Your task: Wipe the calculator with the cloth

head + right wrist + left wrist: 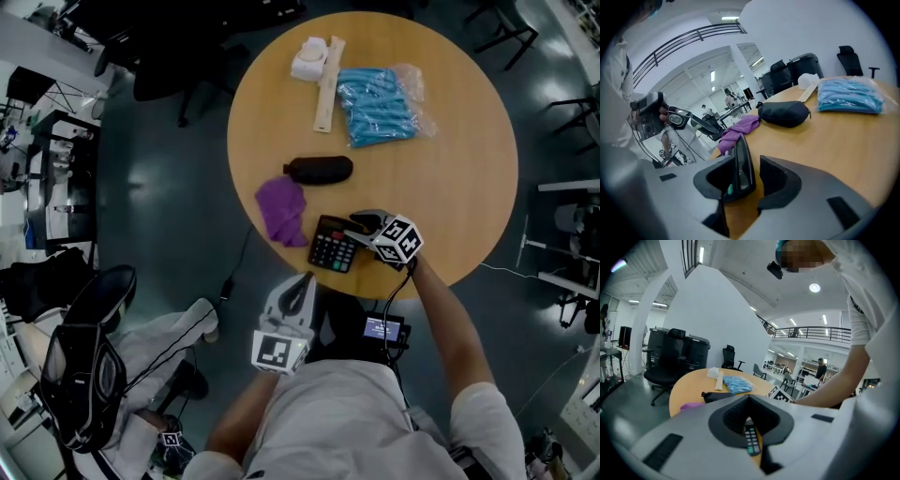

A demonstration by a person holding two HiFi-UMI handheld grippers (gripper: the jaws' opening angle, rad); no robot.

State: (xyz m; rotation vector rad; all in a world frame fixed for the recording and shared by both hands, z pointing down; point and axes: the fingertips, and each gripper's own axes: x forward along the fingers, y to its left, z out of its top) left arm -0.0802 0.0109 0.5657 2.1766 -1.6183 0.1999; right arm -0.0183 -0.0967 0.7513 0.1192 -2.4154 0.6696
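The black calculator [335, 246] lies near the front edge of the round wooden table [469, 178]. The purple cloth [283, 211] is bunched just left of it. My right gripper [362, 231] is open, its jaws either side of the calculator's right edge; in the right gripper view the calculator [740, 164] stands edge-on between them, close to the left jaw of the right gripper [749, 165]. My left gripper [305, 283] hangs off the table in front of its edge, shut and empty. In the left gripper view, calculator keys [751, 440] show through the hollow behind the tips of the left gripper [749, 401].
A black pouch [319, 170] lies behind the cloth. Further back are a blue packet [380, 105], a beige strip [327, 84] and a white object [310, 60]. A black chair [84, 366] stands on the floor at lower left. A small lit screen [382, 328] sits under the table edge.
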